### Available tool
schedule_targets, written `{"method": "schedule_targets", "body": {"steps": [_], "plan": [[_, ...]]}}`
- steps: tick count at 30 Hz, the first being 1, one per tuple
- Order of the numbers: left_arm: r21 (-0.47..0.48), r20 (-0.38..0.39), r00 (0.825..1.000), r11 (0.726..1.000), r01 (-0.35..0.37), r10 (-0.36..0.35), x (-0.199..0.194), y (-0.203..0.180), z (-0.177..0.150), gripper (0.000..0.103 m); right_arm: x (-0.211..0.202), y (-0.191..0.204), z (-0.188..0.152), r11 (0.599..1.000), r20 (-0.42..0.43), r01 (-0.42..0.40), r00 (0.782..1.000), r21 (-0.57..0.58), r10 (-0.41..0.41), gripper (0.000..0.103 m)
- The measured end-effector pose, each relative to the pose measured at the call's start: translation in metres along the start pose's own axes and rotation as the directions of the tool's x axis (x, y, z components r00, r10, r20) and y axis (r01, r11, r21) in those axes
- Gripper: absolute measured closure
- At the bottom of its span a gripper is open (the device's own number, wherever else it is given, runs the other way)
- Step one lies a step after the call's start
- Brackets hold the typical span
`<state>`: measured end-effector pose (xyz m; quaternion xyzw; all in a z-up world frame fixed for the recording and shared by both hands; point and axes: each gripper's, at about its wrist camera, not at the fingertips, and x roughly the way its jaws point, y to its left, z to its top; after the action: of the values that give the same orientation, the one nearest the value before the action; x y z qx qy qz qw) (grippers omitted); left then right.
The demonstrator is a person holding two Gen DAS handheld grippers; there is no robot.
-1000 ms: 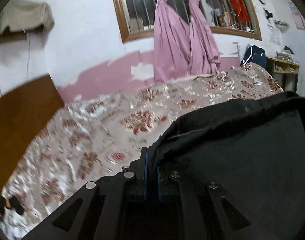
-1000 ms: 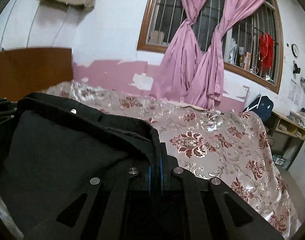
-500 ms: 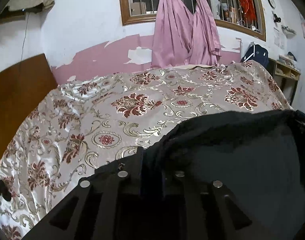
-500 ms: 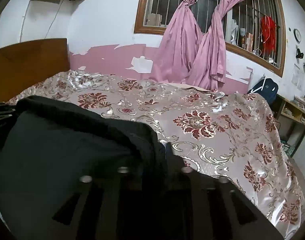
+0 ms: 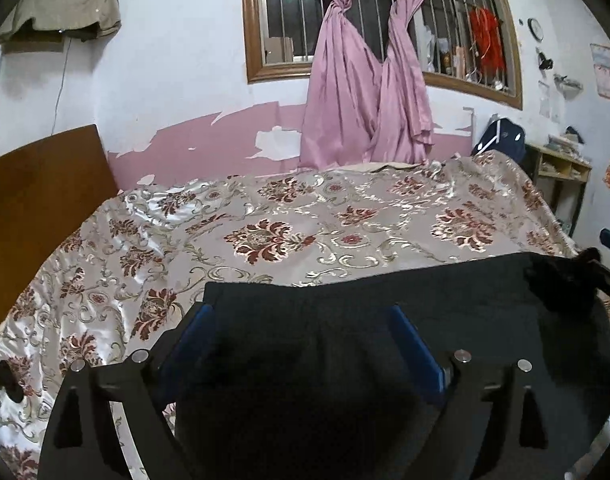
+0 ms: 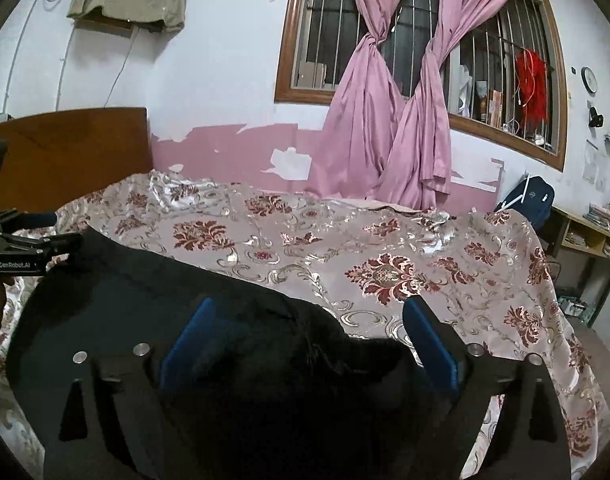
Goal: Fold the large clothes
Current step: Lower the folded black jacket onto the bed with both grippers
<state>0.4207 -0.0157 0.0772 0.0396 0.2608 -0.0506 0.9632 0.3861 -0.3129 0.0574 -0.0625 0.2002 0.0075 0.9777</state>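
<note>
The black cloth garment [image 5: 385, 320] hides the near bedspread; both the left gripper [image 5: 301, 344] and right gripper [image 6: 309, 340] have just spread wide, pinching nothing, with the floral satin bedspread [image 6: 385, 248] bare beyond.

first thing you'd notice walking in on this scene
Likely the black garment spread across the near side of the bed, dark against the shiny floral bedspread. Both tongs, left tongs and right tongs, have just been opening and stand wide, blue pads clear of the cloth lying between them. Behind the bed, knotted pink curtains hang over a barred window.
</note>
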Motion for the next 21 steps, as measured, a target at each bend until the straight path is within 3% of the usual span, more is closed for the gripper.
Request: {"method": "schedule_targets", "body": {"steps": [9,17,21], "plan": [[0.018,-0.023,0.996,0.996,0.087,-0.087,-0.024,-0.001,-0.041,0.011,-0.03,-0.01,-0.034,0.995,-0.075,-0.099,0.992,0.021,0.1,0.009],[0.058,-0.082,0.981,0.982,0.179,-0.174,-0.025,-0.018,-0.082,0.01,-0.019,-0.012,-0.081,0.975,-0.213,-0.209,0.952,0.082,0.222,0.009],[0.109,-0.112,0.981,0.979,0.172,-0.16,-0.009,-0.036,-0.094,0.01,-0.002,-0.005,-0.094,0.971,-0.26,-0.223,0.936,0.084,0.237,0.009]]}}
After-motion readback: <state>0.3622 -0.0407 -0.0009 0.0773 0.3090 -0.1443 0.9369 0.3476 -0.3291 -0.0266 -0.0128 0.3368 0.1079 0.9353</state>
